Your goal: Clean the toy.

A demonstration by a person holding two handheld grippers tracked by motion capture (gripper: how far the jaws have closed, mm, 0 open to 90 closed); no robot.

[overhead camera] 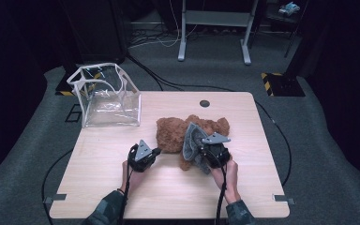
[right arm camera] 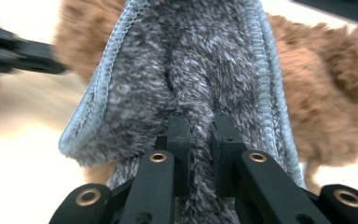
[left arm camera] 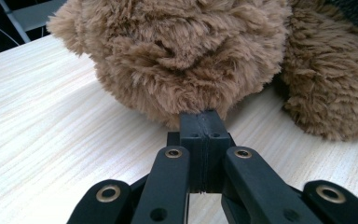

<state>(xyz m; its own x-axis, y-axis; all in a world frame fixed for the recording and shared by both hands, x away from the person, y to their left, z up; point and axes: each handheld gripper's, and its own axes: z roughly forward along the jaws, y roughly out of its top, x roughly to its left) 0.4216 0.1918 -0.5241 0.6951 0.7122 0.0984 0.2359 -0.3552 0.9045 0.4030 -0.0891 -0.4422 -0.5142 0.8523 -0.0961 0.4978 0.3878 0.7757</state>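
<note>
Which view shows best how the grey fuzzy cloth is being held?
The right gripper view: the grey cloth is pinched between the right gripper jaws. The high view shows the cloth small, lifted over the brown teddy bear. The left gripper view shows bear fur.

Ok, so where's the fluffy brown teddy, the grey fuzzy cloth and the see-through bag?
brown teddy (left arm camera: 177, 51), left gripper view, on its furry rounded front.
grey cloth (right arm camera: 191, 65), right gripper view, on the fuzzy middle fold.
clear bag (overhead camera: 105, 101), high view, on its see-through front wall.
</note>
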